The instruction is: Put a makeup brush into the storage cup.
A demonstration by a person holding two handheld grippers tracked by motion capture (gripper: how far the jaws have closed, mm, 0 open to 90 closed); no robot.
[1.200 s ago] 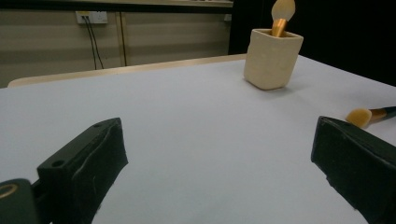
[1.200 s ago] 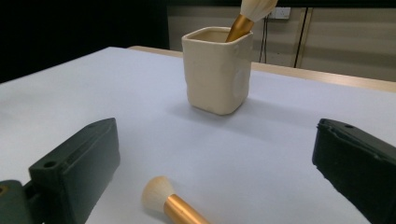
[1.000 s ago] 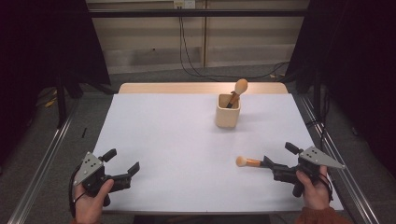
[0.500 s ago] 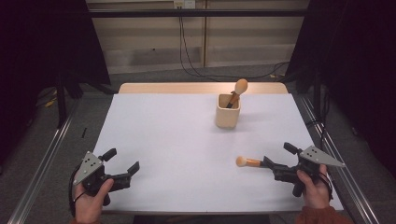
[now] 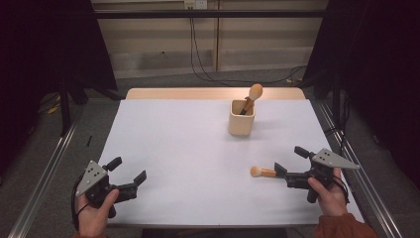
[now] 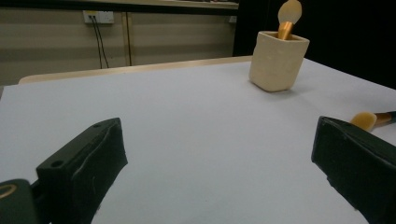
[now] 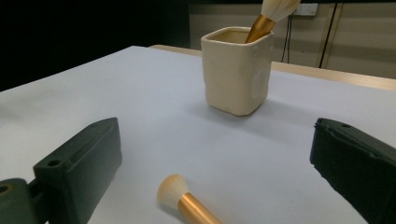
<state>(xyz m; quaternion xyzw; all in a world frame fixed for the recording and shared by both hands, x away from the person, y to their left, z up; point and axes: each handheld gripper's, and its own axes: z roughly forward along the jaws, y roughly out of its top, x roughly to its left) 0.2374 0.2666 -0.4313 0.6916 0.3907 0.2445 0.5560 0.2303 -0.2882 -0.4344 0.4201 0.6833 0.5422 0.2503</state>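
Unmarked brush [image 7: 187, 203] between jaws (apparently untouched)

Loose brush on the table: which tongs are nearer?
Right. The right tongs are open around the brush handle, its head pointing away from them. The left tongs sit open at the table's opposite near corner.

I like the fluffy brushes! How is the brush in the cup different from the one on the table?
The brush in the cup stands tilted, bristles up; the brush on the table lies flat. The first sits inside the cream cup; the second lies between the open jaws of the right gripper. Both have pale bristles and golden handles.
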